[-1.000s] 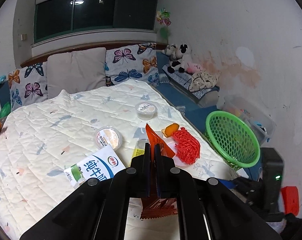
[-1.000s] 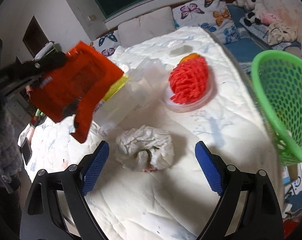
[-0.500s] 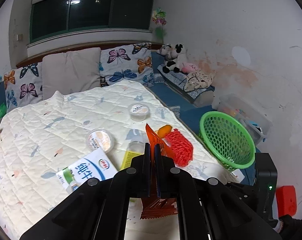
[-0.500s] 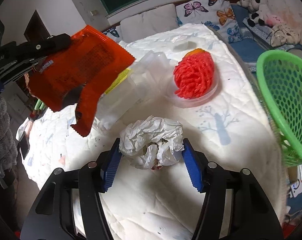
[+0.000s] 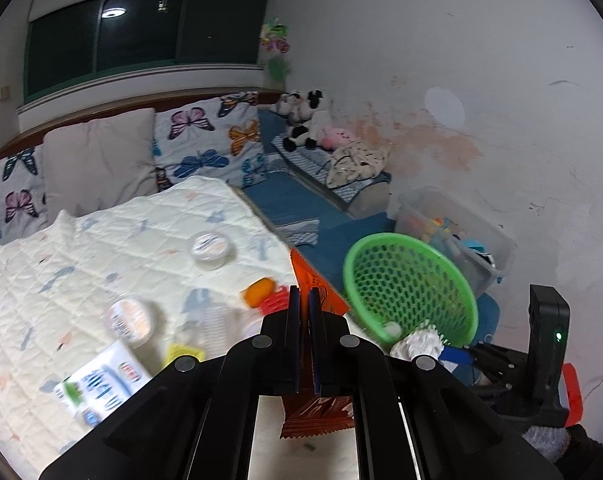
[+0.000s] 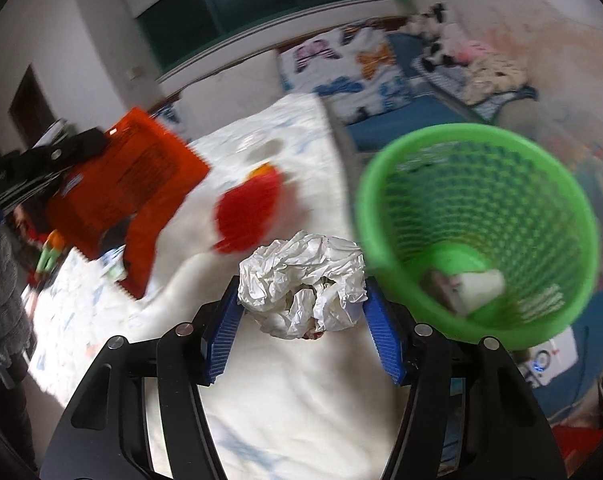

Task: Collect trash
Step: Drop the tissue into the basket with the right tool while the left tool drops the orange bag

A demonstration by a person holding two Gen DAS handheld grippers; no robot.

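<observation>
The left gripper [image 5: 305, 300] has its two black fingers pressed together on a flat orange foil snack wrapper [image 5: 316, 412], which passes between them with one corner poking up beyond the tips and its crimped lower edge hanging below; in the right wrist view the same wrapper [image 6: 129, 184] shows as a broad orange sheet held up at the left, above the bed. The right gripper [image 6: 301, 308] is clamped on a crumpled ball of white paper [image 6: 301, 284], its blue ribbed pads [image 6: 381, 332] pressing the wad from both sides, lifted clear of the white quilted bed cover [image 6: 293, 400]. Just to the right of the wad stands a green plastic mesh basket [image 6: 477, 152], off the edge of the bed, with a pale piece of trash [image 6: 477, 288] lying in its bottom. From the left wrist view the basket [image 5: 409, 280] sits beside the bed near a clear plastic storage box [image 5: 457, 224], and the paper wad [image 5: 419, 342] appears at its near rim. On the quilt [image 5: 101, 248] lie two round lidded plastic cups [image 5: 210, 249], a white milk carton with blue lettering [image 5: 101, 388], a clear plastic bottle [image 5: 217, 320] and a red mesh item [image 6: 253, 212] with an orange piece [image 5: 257, 290] touching it. Motion blur softens much of both views.
</observation>
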